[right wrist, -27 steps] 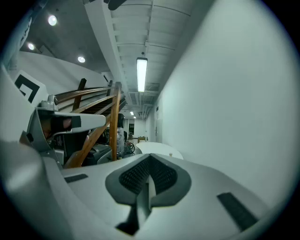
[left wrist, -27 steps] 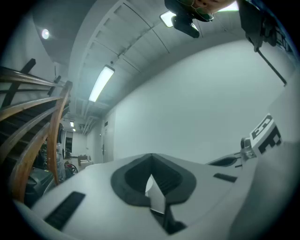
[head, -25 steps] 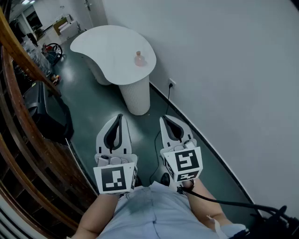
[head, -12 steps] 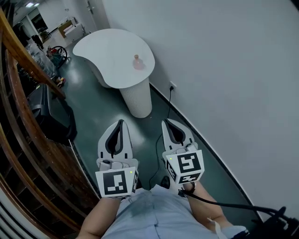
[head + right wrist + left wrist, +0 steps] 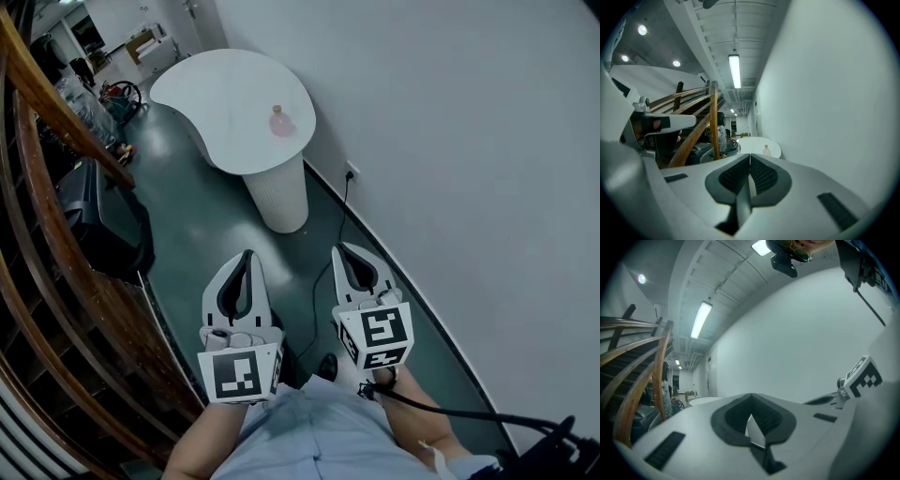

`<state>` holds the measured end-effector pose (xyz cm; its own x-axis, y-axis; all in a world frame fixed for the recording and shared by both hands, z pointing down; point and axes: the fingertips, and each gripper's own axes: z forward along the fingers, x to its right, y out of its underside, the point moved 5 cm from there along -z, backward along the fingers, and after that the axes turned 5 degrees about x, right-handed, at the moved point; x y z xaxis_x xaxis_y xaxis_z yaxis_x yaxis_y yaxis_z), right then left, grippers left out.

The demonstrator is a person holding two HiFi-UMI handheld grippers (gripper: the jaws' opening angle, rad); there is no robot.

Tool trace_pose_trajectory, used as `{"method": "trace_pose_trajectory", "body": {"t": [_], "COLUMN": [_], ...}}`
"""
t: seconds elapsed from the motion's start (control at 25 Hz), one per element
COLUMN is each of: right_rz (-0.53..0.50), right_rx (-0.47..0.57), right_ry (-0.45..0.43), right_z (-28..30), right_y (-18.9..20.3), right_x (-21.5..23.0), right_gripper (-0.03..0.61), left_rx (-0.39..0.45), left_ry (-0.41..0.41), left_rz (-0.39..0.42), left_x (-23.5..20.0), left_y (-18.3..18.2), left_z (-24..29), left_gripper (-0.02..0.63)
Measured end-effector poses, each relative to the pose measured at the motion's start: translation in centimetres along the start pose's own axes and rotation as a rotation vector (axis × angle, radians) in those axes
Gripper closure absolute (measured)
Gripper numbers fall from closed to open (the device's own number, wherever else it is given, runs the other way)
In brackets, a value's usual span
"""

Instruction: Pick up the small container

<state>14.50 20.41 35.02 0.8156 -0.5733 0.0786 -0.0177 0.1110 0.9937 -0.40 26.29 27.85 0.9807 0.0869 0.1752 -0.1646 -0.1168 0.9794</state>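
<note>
Closed tight and empty, the right hand-held gripper and the left hand-held gripper point forward side by side, while the small container stands upright well ahead on the white tabletop, roughly in line with the right one's jaws.

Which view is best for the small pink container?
Head view: the small container stands in plain sight on the white table. Right gripper view shows it tiny, far ahead. Left gripper view shows no container.
</note>
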Motion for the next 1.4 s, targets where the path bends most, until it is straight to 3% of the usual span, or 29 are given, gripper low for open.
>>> {"method": "trace_pose_trajectory", "body": {"t": [0.4,0.92,1.4], "right_rz": [-0.015,-0.067,-0.082], "right_rx": [0.009,0.063,0.056], "right_ry": [0.006,0.089,0.135], "right_z": [8.7,21.1,24.4], "right_y": [-0.6,-4.5,-4.8], "right_x": [0.9,1.7,2.4], "right_gripper": [0.577,0.577,0.577], "left_rx": [-0.007,0.095,0.087], "left_ry": [-0.016,0.021,0.062], "left_rz": [-0.029,-0.043,-0.08], "left_x": [-5.6,-14.5,-16.1], "left_y": [2.5,2.5,4.5], "left_z": [7.0,17.8,21.1], "left_gripper": [0.615,0.615,0.615]}}
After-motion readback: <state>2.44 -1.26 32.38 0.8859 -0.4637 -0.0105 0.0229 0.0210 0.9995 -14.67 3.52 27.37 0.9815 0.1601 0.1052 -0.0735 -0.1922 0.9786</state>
